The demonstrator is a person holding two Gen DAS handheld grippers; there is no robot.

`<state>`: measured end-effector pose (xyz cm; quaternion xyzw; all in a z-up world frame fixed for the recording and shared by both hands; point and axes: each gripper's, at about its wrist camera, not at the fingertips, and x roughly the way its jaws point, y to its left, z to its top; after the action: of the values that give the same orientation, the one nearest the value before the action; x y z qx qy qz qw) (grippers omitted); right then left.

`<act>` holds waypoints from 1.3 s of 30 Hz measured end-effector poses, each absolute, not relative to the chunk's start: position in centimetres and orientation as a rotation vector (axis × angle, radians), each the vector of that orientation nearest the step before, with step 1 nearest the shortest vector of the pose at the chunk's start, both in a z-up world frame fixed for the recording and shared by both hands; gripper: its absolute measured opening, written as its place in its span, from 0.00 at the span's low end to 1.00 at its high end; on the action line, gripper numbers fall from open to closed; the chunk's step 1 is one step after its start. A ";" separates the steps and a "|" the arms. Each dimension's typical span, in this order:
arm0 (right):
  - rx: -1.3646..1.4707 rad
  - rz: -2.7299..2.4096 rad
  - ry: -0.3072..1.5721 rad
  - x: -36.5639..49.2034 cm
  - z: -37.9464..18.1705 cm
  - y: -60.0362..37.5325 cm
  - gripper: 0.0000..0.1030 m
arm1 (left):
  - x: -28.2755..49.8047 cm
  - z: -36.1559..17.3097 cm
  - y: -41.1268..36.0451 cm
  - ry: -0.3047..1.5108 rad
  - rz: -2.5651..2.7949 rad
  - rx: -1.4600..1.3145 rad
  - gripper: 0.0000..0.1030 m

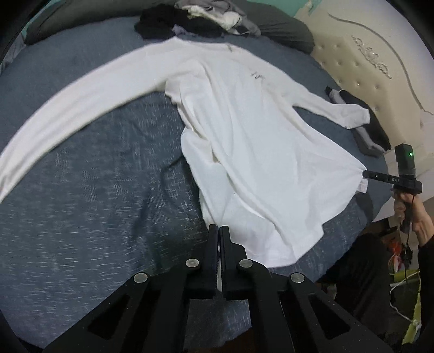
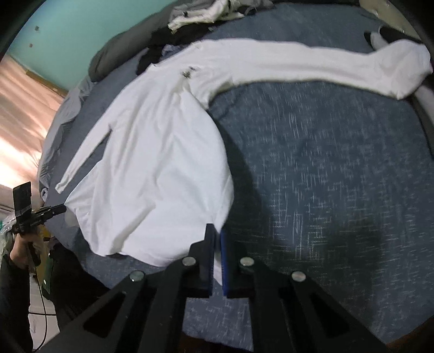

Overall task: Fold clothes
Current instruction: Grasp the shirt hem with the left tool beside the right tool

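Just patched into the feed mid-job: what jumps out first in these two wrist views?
A white long-sleeved shirt lies spread across the blue-grey bed, sleeves stretched out. The left gripper and right gripper each pinch a bottom hem corner. A pile of unfolded clothes waits at the far edge.

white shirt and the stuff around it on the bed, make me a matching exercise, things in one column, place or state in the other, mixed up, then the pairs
Things:
1. white shirt
2. clothes heap
3. dark folded garments
4. left claw

Places or states:
A. beside the headboard, under a sleeve cuff
B. shut on the shirt's hem corner
C. spread flat, sleeves out
D. piled beyond the collar

Pairs: 1-C, 2-D, 3-A, 4-B
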<state>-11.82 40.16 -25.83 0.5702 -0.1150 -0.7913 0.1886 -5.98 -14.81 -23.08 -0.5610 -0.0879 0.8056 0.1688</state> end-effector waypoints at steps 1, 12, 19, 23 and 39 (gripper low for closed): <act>1.592 -2.229 -0.323 -11.6 -25.2 40.2 0.03 | -5.6 -22.6 -15.1 -0.242 2.295 -1.589 0.01; 1.634 -2.229 -0.333 -9.1 -24.8 41.9 0.03 | -3.6 -21.4 -18.9 -0.233 2.328 -1.629 0.01; 1.708 -2.225 -0.355 -8.4 -28.0 42.2 0.03 | -4.3 -25.9 -18.9 -0.308 2.276 -1.722 0.01; 1.720 -2.236 -0.385 -8.5 -29.6 42.6 0.03 | -4.7 -28.1 -19.0 -0.355 2.252 -1.756 0.01; 1.694 -2.197 -0.432 -8.6 -29.7 42.1 0.32 | -3.6 -30.6 -18.4 -0.376 2.175 -1.719 0.44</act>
<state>-8.60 42.10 -29.68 0.5950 -0.1518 -0.7715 0.1663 -3.64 -18.37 -30.63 -0.6053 -0.1323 0.7660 0.1714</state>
